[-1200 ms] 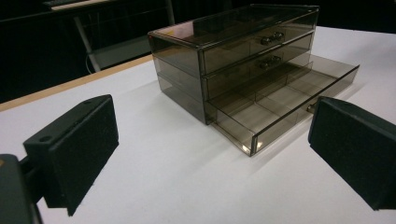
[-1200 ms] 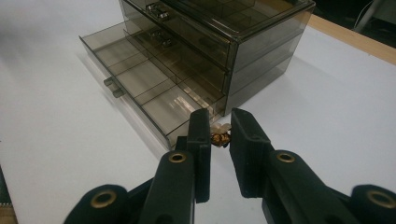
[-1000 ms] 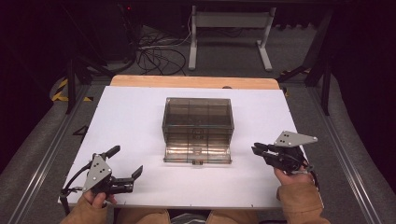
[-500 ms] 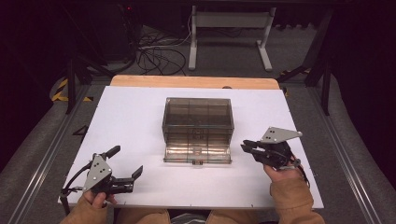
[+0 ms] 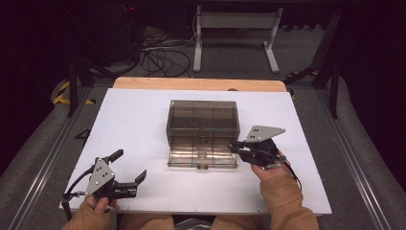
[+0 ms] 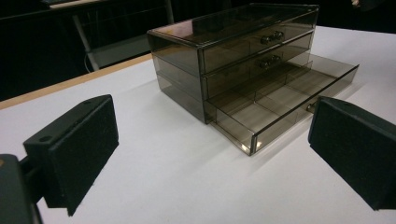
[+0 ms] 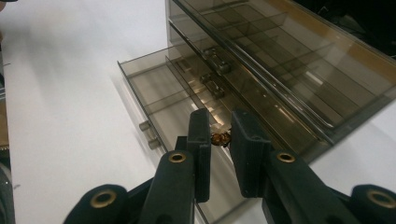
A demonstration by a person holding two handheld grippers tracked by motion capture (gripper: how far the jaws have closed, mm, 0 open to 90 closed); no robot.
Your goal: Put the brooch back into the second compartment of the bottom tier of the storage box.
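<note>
A smoky clear three-drawer box (image 5: 203, 120) stands mid-table with its bottom drawer (image 5: 201, 155) pulled out toward me. My right gripper (image 5: 233, 146) hovers at the drawer's right end, shut on a small gold-brown trinket (image 7: 220, 138) pinched between its jaws (image 7: 218, 122) above the divided drawer (image 7: 159, 98). What the trinket is, I cannot make out. My left gripper (image 5: 130, 164) rests open at the front left of the table with nothing between its pads. In the left gripper view (image 6: 210, 154) it faces the box (image 6: 233, 56) and the open drawer (image 6: 285, 98).
The white table top (image 5: 139, 120) spreads wide around the box, with a wooden strip (image 5: 196, 84) along its far edge. Beyond it are a metal stand (image 5: 234, 38) and cables (image 5: 158, 57) on the floor. The two upper drawers (image 7: 215, 60) are closed.
My right gripper has moved left from the table's right side to the right end of the open drawer. The left gripper has stayed put.
</note>
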